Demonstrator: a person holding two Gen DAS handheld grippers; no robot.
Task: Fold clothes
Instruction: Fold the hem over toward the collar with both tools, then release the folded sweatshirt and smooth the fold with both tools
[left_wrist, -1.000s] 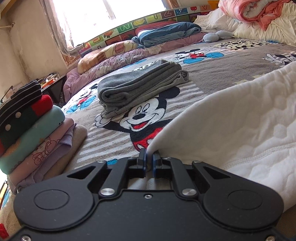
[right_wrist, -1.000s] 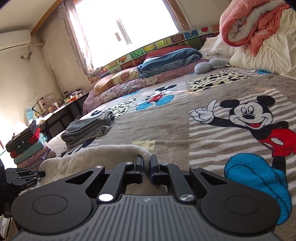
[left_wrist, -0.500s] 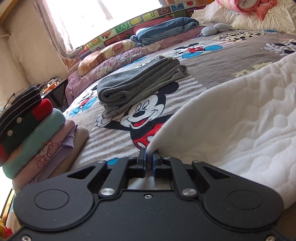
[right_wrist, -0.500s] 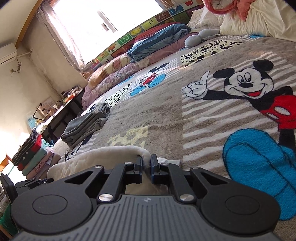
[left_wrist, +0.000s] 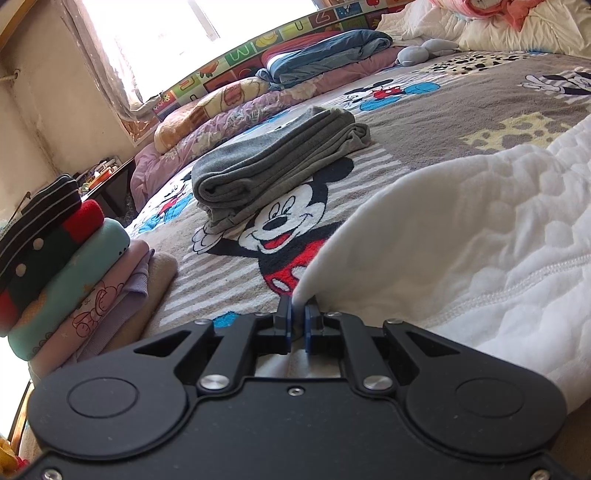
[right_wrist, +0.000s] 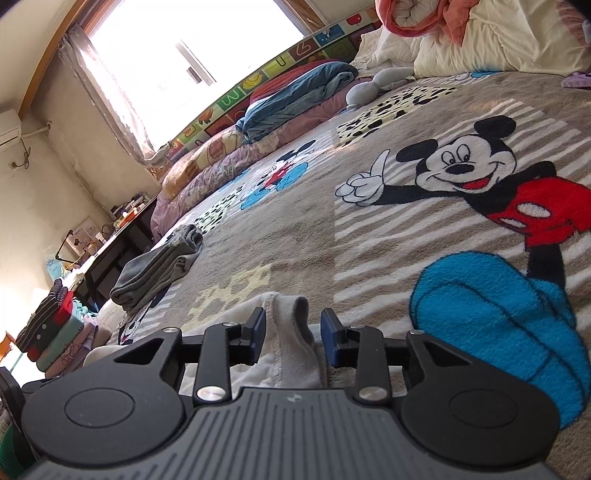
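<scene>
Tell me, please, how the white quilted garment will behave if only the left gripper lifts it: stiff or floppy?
Probably floppy: the white quilted garment already drapes in a soft curve from the left gripper, which is shut on its corner. Its padded quilting suggests some bulk, so it may sag heavily. The right gripper stands open, so that side likely drops.

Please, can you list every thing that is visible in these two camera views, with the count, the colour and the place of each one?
white quilted garment: 1, white, near bed edge, corner in left gripper
grey folded garment: 1, grey, mid bed
stack of folded clothes: 1 stack, mixed colours, bed's left edge
cartoon blanket: 1, grey-brown, covers bed
blue bedding: 1, blue, by window
grey plush toy: 1, grey, far side
left gripper: 1, black, shut on garment
right gripper: 1, black, open, cloth between fingers
</scene>
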